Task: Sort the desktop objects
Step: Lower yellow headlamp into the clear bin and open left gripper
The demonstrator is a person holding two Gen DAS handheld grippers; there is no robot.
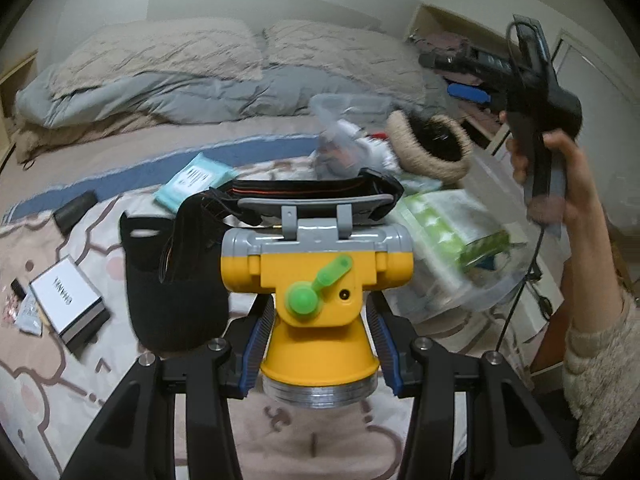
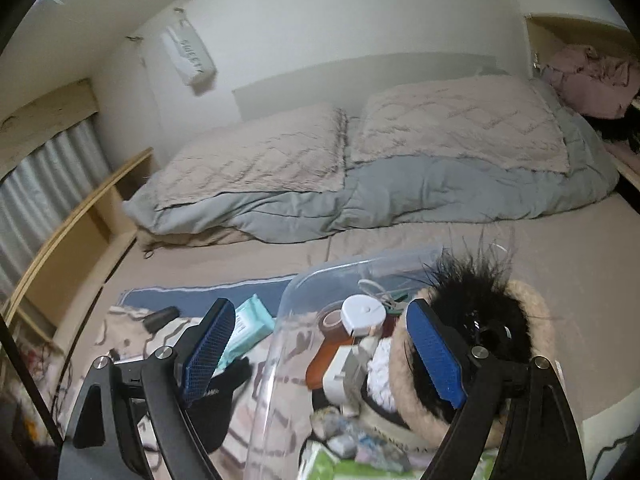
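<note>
unsorted on bed: white box (image 1: 66, 300), wipes pack (image 1: 196, 178) | left hand-held gripper (image 1: 320, 344) clamps yellow flashlight (image 1: 316, 300), in transit | clear bin (image 2: 320, 320) part-filled | right hand-held gripper (image 2: 320, 360) wide open, empty

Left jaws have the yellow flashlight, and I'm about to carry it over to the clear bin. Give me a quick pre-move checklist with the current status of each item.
1. Left gripper closed on the yellow flashlight, blue pads on both sides of its neck: ok.
2. Flashlight lifted off the blanket: cannot tell.
3. Black headlamp strap lying just beyond the flashlight handle, possibly snagged on it: cannot tell.
4. Right gripper open and empty, nothing between its jaws: ok.
5. Right gripper out of the drop path: not ok, it hovers over the clear bin.
6. Free room in the bin: not ok, a furry hat, white tape measure and packets already crowd it.
</note>
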